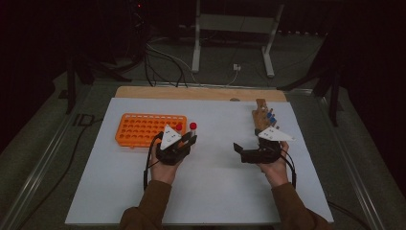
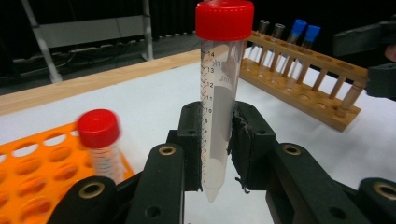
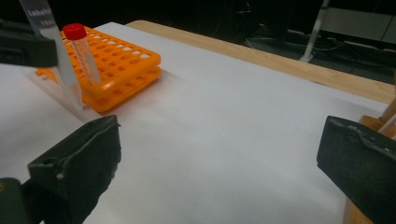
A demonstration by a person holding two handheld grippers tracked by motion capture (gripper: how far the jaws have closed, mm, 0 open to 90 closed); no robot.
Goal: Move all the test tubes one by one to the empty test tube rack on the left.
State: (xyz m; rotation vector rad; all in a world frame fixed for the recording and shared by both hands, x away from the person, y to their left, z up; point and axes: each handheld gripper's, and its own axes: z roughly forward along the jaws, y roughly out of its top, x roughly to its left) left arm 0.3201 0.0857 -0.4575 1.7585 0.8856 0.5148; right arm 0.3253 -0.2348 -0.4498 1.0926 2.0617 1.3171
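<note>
Near the table's centre, at about nine o'clock from the middle of the white mat (image 1: 215, 191), the left gripper (image 1: 184, 142) has its jaws clamped on a red-capped conical centrifuge tube (image 2: 218, 107), gripping the clear barrel low down, just above the tapered tip, with the tube held upright and its cap well above the pads. Just beyond it, at roughly ten o'clock, sits the orange tube rack (image 1: 143, 128), where a second red-capped tube (image 2: 100, 140) already stands in a hole near the rack's closer corner. Over at three o'clock the right gripper (image 1: 242, 151) has its jaws spread as wide as they go and holds nothing; behind it, at two o'clock, lies the wooden test-tube rack (image 1: 262, 117) with blue-capped tubes. I'd judge the held tube light, stiff plastic with a smooth, slippery wall, so it could pivot or slide in so low a grip; taking it mid-barrel, below the cap, would seem steadier for lowering it into a rack hole
</note>
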